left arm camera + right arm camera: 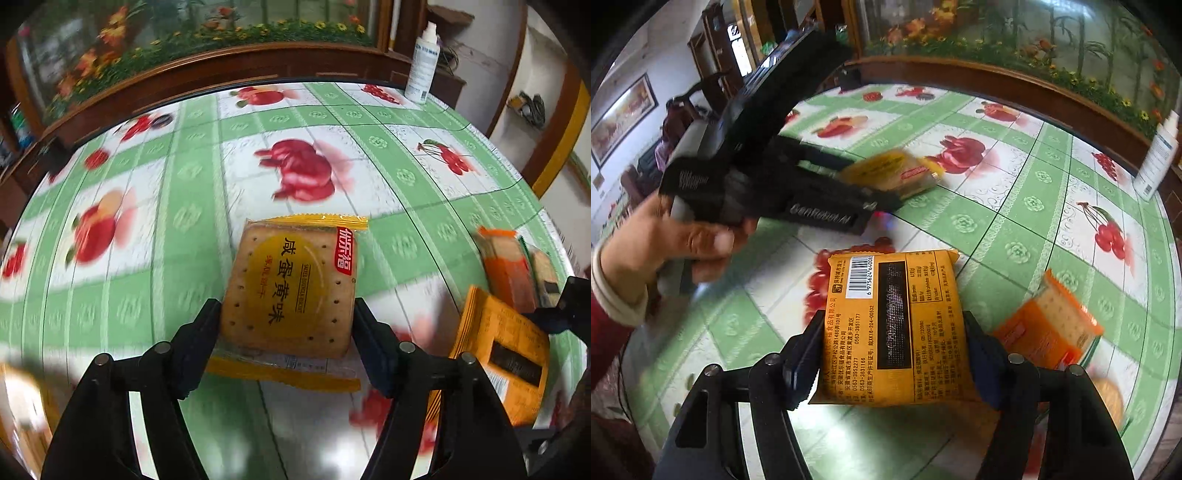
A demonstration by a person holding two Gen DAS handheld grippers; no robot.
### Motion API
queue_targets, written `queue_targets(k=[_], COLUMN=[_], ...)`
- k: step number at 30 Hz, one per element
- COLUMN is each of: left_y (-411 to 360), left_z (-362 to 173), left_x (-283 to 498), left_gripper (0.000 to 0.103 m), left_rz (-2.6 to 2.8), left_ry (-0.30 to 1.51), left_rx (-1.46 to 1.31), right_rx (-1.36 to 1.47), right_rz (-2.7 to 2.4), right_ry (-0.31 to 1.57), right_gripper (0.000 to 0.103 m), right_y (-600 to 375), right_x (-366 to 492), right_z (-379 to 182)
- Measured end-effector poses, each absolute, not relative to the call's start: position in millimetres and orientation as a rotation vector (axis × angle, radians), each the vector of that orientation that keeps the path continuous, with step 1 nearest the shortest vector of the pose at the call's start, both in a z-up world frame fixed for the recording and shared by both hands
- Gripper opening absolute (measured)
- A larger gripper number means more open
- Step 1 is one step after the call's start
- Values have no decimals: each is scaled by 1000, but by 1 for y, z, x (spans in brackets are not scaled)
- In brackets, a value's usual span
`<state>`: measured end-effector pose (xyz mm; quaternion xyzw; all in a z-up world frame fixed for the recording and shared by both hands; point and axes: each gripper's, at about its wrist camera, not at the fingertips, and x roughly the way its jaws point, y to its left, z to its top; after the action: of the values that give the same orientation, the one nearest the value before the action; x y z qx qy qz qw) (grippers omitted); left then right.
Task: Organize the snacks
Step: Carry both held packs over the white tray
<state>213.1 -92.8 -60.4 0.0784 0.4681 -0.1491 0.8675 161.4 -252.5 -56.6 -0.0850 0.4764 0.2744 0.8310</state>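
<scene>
My left gripper (290, 321) is shut on a yellow salted-egg biscuit packet (291, 291), face up, its fingers pressing on both sides. The right wrist view shows that packet (890, 171) at the upper left, carried above the table. My right gripper (894, 325) is shut on a second yellow packet (897, 332), back side up with the barcode showing. That packet (506, 350) also appears at the right edge of the left wrist view. An orange cracker packet (1049, 328) lies on the table just right of my right gripper.
The round table (184, 229) has a green cloth printed with fruit. A white spray bottle (423, 62) stands at its far edge. A person's hand (683, 240) grips the left tool. Part of a round-biscuit packet (1108, 398) shows at the lower right. A wooden cabinet runs behind.
</scene>
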Motion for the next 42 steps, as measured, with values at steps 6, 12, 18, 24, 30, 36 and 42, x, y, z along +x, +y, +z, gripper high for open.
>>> queue_targets(k=[6, 12, 18, 24, 30, 36, 42], left_y=[-67, -46, -25, 3, 44, 68, 81], left_z=[-51, -31, -3, 10, 10, 8, 9], left_x=[151, 91, 33, 1, -14, -20, -27], left_gripper=[69, 69, 69, 69, 69, 69, 69], left_rz=[-250, -178, -117, -33, 75, 129, 154], left_ry=[927, 858, 770, 712, 687, 686, 675], left_rx=[84, 66, 85, 79, 48, 19, 5], right_rx=[-93, -25, 72, 136, 145, 122, 95], right_rz=[544, 528, 555, 589, 665, 735, 778], right_ry=[966, 932, 856, 825, 808, 816, 824], right_gripper=[71, 71, 71, 71, 70, 70, 70], right_y=[-257, -263, -263, -244, -210, -169, -140], right_x=[126, 89, 47, 31, 25, 24, 22], right_z=[-44, -39, -33, -32, -29, -31, -30])
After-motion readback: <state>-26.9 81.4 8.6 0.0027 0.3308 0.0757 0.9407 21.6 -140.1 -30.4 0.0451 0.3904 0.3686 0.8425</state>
